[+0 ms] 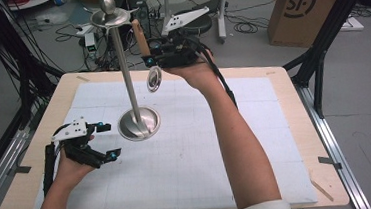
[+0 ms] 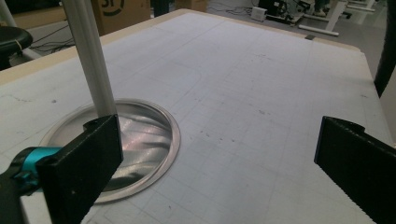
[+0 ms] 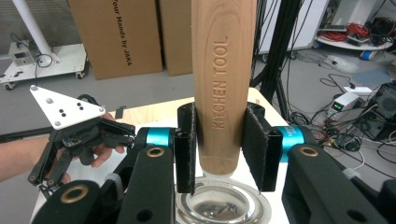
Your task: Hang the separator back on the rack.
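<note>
Two words, "KITCHEN TOOL", on wooden handle (image 3: 223, 84) clenched in right tongs (image 3: 223, 154) (box behind: "JAKA"); left tongs (image 2: 217, 158) released.

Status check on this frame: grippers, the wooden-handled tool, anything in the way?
Right gripper shut on wooden-handled kitchen tool, raised near the stand's top. Left gripper open, empty, beside the metal stand base. Stand pole close to the tool's path.

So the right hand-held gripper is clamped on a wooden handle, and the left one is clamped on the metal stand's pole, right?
Not quite. The left hand-held gripper is open beside the stand's pole, gripping nothing, as the left gripper view shows. The right hand-held gripper does clamp the wooden handle.
</note>
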Demonstrator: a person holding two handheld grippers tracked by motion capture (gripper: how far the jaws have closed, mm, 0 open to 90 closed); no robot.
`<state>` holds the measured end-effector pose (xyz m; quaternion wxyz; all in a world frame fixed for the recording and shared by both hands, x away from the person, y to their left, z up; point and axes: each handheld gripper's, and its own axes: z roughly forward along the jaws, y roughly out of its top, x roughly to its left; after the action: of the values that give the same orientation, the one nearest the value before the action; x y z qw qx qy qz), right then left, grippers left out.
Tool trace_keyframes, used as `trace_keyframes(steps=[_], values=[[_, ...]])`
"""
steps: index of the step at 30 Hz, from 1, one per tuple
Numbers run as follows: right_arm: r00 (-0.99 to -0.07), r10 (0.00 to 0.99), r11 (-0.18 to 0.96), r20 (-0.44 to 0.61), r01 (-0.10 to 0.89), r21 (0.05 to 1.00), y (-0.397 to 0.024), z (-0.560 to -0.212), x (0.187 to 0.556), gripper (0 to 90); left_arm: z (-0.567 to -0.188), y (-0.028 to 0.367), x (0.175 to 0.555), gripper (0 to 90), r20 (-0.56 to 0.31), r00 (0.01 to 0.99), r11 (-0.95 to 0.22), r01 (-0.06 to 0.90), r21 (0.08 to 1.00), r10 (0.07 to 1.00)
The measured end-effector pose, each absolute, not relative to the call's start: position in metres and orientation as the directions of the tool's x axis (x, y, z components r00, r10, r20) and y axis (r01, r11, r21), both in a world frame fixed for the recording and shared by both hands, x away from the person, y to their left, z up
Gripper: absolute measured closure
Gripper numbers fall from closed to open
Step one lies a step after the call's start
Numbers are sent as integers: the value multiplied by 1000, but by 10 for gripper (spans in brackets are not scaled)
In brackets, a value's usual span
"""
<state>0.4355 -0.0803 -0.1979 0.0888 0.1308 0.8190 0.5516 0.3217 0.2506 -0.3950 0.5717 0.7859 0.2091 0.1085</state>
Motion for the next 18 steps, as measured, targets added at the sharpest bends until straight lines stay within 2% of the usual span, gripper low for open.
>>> trace_keyframes(steps=[11,18], values=[[-950,313,365,4,124,923,-74,-197,437,660,-395,252,321,17,-73,890,-254,206,945,450],[-942,335,362,8,137,922,-76,-198,437,566,-395,251,321,17,-70,889,-259,206,944,452]])
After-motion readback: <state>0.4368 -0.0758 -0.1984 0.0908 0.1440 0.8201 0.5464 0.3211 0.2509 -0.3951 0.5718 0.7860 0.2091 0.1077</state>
